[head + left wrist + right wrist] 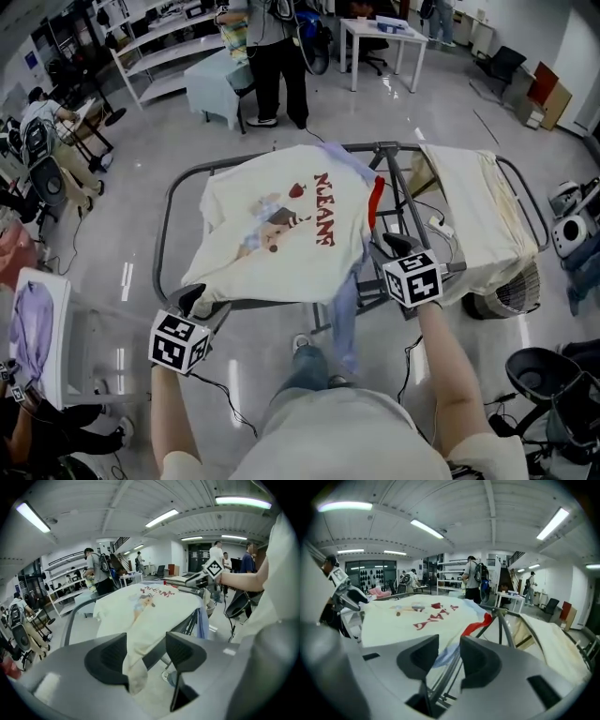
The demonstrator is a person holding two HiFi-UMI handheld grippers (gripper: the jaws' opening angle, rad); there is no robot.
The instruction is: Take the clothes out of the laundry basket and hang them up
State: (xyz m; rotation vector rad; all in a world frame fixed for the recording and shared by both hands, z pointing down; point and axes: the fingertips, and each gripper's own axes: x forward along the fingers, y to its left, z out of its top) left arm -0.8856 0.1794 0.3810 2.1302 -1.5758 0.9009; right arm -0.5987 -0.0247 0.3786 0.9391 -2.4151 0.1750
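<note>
A cream T-shirt (281,234) with red lettering and a picture lies spread over the left half of a grey drying rack (167,225). My left gripper (194,300) is at the shirt's near left corner. In the left gripper view its jaws stand apart, and the shirt's hem (133,667) hangs loose between them (146,653). My right gripper (390,247) is at the shirt's near right corner, open (450,656), with a rack bar and pale blue cloth (443,656) in the gap. A pale blue garment (345,309) hangs under the shirt.
A cream cloth (478,206) covers the rack's right half, and a red strip (376,202) hangs on the middle bars. A mesh basket (514,289) stands on the floor at right. A white bin (58,291) holds a purple garment at left. People stand beyond the rack.
</note>
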